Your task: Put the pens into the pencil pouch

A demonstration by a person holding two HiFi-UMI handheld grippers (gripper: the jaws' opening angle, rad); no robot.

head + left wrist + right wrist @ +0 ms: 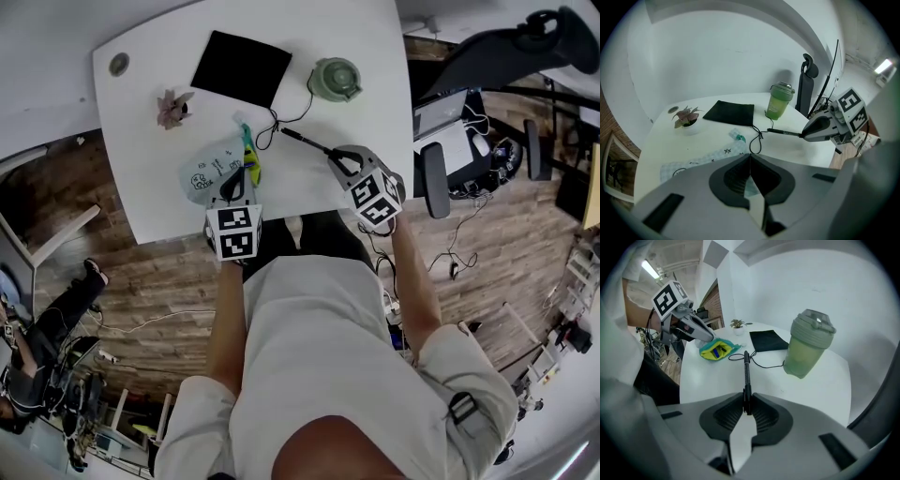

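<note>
Between the jaws of our right gripper [746, 398] a black pen [746, 369] is pinched by its near end, the pads pressed tight on it. Its barrel reaches straight ahead over the white table [361, 33]. We cannot tell whether its far tip touches the tabletop. Just to the left of that tip, and apart from it, lies the pencil pouch [715, 351]. Its mouth gapes to show a yellow-green lining with something blue inside. Our left gripper [750, 158] has its jaws pressed together on the pale, star-printed edge of the pouch at that mouth. The rest of the pouch lies flat on the table to the left. A thin black cord [279, 120] loops across the table beyond the pen tip. Past it stand a green lidded bottle [335, 79] and a flat black mat [242, 67]. A small potted plant [173, 108] sits farther left, well apart from the pouch.
</note>
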